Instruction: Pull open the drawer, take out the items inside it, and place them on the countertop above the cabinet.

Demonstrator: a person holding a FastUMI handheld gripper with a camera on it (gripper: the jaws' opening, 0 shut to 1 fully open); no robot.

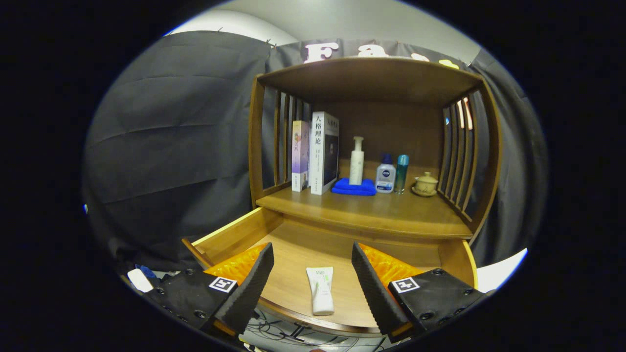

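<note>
The hand-held gripper (311,274) hangs spread wide, grasping nothing, over the pulled-out drawer (298,244). A white tube (321,289) lies flat between its fingers, probably slick. Closing off-centre could squirt it sideways; the crowded counter (371,210) beyond leaves little landing room.

drawer (293,254) corners hidden behind tongs (313,271); bottle (385,176) label too small
</note>
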